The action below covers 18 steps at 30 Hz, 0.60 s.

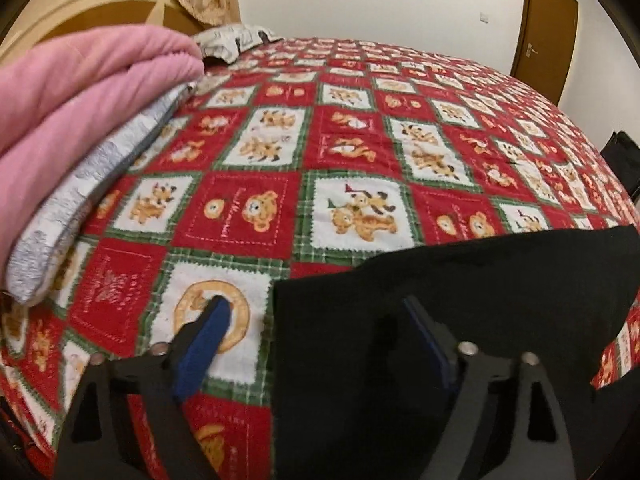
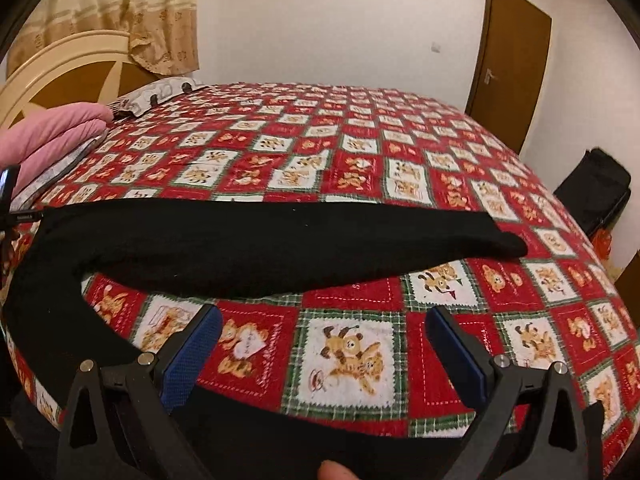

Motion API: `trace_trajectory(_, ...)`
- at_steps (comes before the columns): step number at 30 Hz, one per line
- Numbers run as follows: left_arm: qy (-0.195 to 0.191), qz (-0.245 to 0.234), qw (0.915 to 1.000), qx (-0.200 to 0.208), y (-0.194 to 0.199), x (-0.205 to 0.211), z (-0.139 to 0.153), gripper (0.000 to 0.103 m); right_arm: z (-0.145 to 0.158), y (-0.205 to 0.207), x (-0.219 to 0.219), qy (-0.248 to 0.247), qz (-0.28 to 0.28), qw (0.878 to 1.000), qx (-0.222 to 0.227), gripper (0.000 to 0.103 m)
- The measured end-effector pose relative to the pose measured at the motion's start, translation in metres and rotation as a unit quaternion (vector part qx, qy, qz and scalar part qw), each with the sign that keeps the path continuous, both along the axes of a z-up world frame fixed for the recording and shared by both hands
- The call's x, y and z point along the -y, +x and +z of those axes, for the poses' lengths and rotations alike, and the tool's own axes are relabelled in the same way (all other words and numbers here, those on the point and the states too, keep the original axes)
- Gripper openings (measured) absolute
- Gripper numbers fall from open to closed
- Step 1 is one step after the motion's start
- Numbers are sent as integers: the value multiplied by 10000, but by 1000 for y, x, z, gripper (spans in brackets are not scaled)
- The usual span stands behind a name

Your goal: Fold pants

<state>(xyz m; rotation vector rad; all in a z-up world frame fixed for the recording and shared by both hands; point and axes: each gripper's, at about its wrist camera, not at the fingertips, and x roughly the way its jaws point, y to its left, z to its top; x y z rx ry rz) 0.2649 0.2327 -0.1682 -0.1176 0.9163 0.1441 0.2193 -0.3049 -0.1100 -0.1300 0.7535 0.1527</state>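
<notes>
The black pants (image 2: 248,240) are lying on the bed's red patchwork bedspread (image 2: 360,152), near the bed's front edge, one leg stretching across toward the right side and the rest curving down to the front-left corner. The left hand-held gripper (image 1: 312,312) is hovering over the pants' edge with its jaws apart; one blue pad (image 1: 204,344) is sitting over the bedspread, the other over the black cloth, pressing on nothing. The right hand-held gripper (image 2: 324,320) is standing released, its jaws wide over bare bedspread at the front edge. A folded pink blanket (image 1: 80,92) is resting on a grey-white quilt (image 1: 80,196) at the bed's left side, near the headboard (image 2: 60,68). A brown door (image 2: 508,60) is standing beyond the far-right corner.
</notes>
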Motion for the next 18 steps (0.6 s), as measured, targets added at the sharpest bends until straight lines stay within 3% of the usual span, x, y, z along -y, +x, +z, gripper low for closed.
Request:
trace_trajectory(3,-254,-123,9996,-67,6,-9,-5,63,1,10,10,28,-116,9999,52,100)
trace_trajectory(5,-406,-172,9988,-207,11,-14,-11,57,3,20,20,-1,-194,9998,48,84)
trace_trajectory(6,-485,-169,9984,-237,12,-16,-13,56,3,27,25,12,-221,9997,-52,70)
trace_trajectory(7,-497,-203,9984,-184,11,-16,-14,56,2,33,31,32,-259,9996,-145,66)
trace_trajectory(10,-330,-374,9987,-114,11,-12,-14,47,-2,56,61,301,-588,9971,-390,66)
trace_trajectory(14,-585,-559,9967,-109,15,-17,-10,26,-3,90,105,541,-1025,9913,-628,66)
trace_trajectory(18,-592,-707,9957,-22,20,-13,-14,23,1,136,150,595,-1421,9853,-733,60)
